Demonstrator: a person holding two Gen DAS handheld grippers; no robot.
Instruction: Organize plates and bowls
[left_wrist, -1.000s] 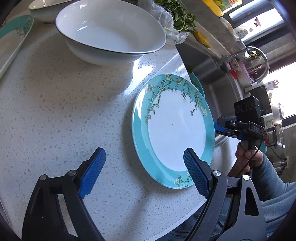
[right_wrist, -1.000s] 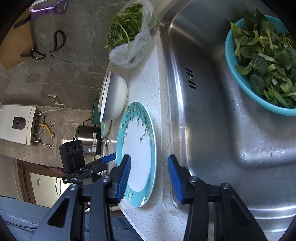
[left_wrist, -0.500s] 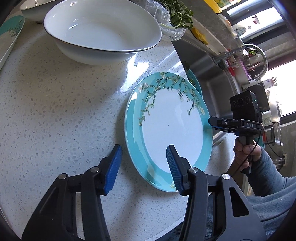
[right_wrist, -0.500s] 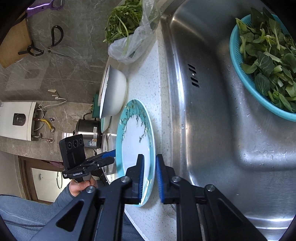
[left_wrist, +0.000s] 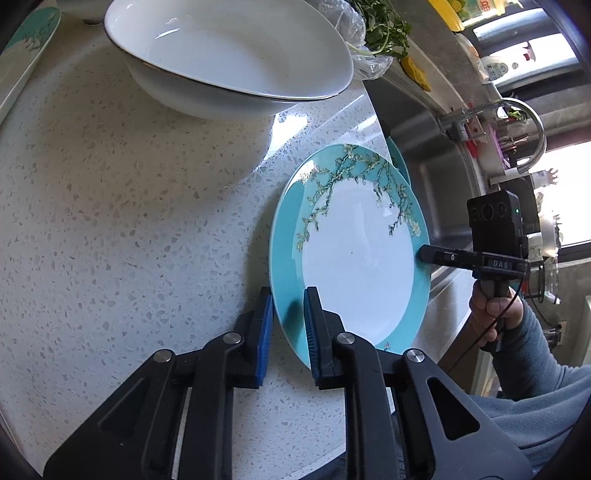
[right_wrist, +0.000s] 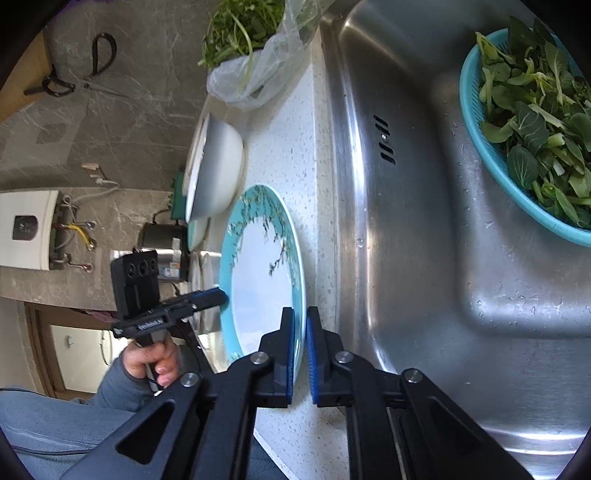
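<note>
Two grippers pinch one plate (left_wrist: 354, 258) by opposite rims. At the bottom of the left wrist view the left gripper (left_wrist: 288, 332) has its blue pads on either side of the near rim, close about it, though a sliver of gap on the left pad leaves firm contact uncertain. At the bottom of the right wrist view the right gripper (right_wrist: 300, 354) has its jaws nearly together on the rim nearest the sink (right_wrist: 443, 221).

The plate sits mid-frame on the counter (left_wrist: 129, 221), its far edge close to the sink's lip. Glazed rim is slick: if one hand lifts ahead of the other, I judge the plate could twist out of a shallow pinch and slide into the basin or chip on the counter.

Further up the left view, the white bowl (left_wrist: 229, 59) stands well apart from the plate; swinging the plate that way risks a knock. A bag of greens (right_wrist: 251, 55) lies beyond.
</note>
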